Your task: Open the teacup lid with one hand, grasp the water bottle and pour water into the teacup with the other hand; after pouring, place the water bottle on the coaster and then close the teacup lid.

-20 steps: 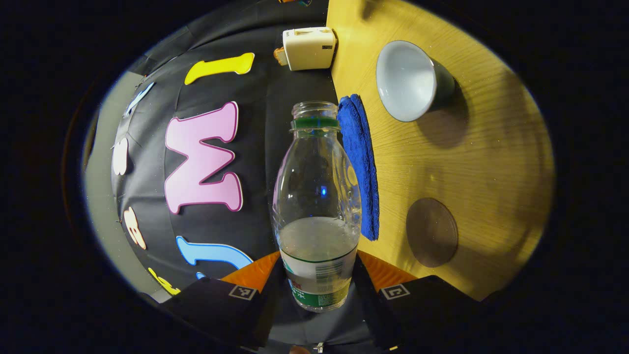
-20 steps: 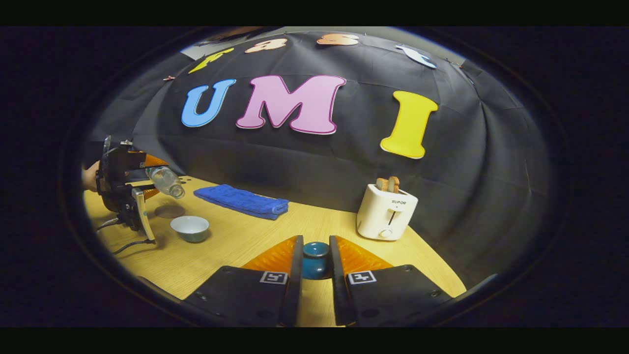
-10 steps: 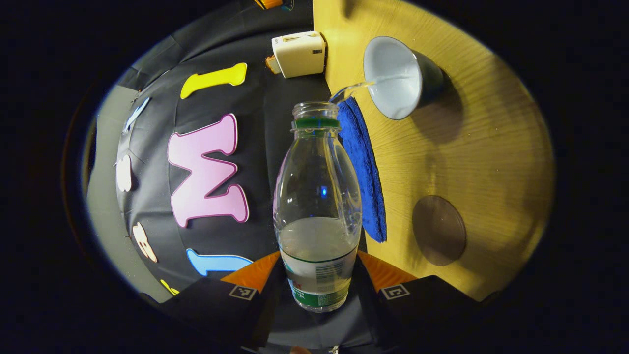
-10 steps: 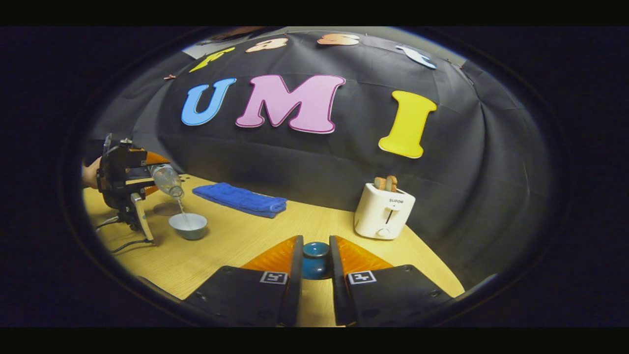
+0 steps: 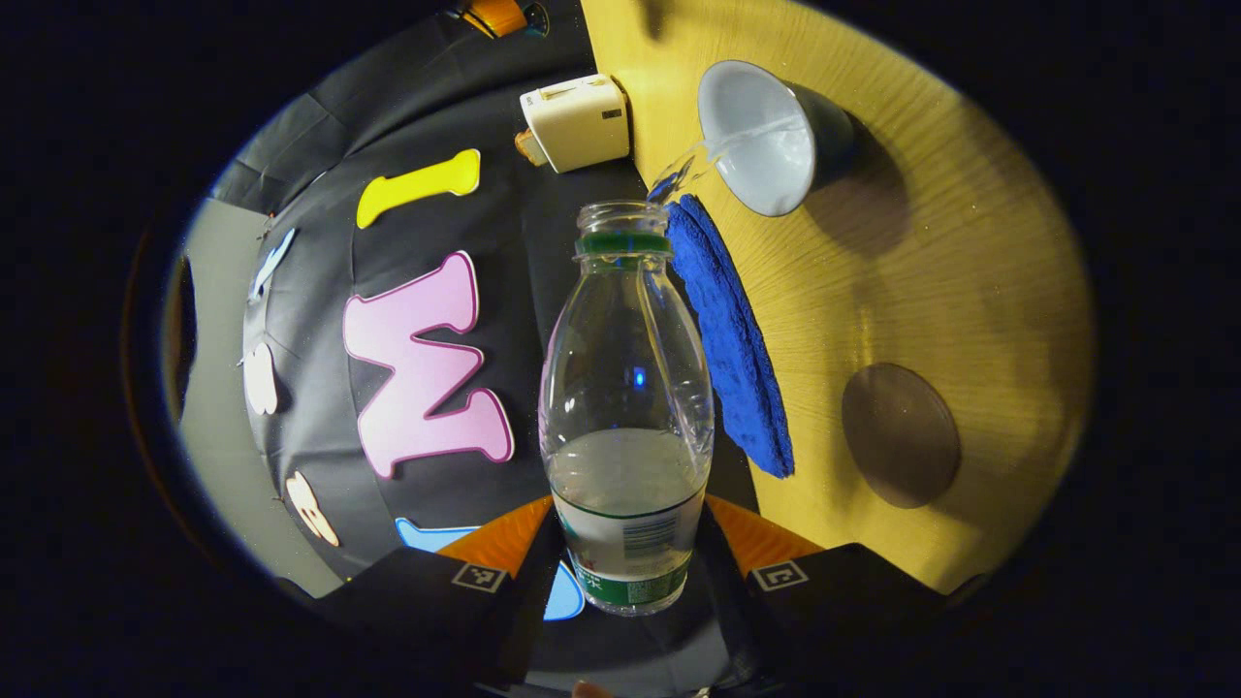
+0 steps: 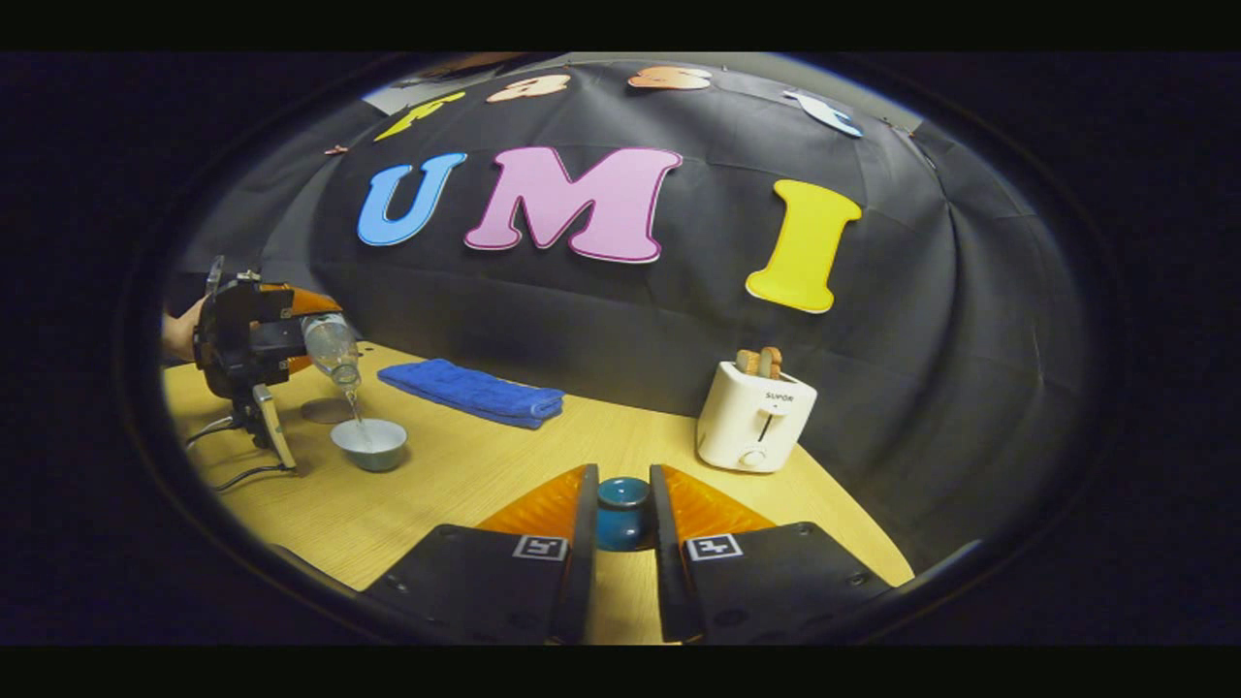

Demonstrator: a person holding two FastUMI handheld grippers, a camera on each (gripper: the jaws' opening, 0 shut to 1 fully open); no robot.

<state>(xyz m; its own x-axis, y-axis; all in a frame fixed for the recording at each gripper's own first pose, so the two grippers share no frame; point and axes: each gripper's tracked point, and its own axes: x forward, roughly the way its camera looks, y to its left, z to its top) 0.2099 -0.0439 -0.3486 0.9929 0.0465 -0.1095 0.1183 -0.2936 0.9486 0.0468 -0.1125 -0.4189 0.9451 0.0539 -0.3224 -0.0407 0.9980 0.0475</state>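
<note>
The left gripper (image 5: pixel 625 567) was clamped on the clear plastic water bottle (image 5: pixel 625 407), tipped so a thin stream of water (image 5: pixel 722 150) ran into the pale, open ceramic teacup (image 5: pixel 761 136) at about one o'clock in the left gripper view. The right gripper (image 6: pixel 620 523) pinched the dark blue teacup lid (image 6: pixel 621 512) by both sides, low over the wooden worktop (image 6: pixel 465 485). So the lid was off and pouring was underway, with roughly a third of the bottle left. Still to come: righting the bottle, setting it on the round brown coaster (image 5: pixel 900 434) at three o'clock, then replacing the lid
</note>
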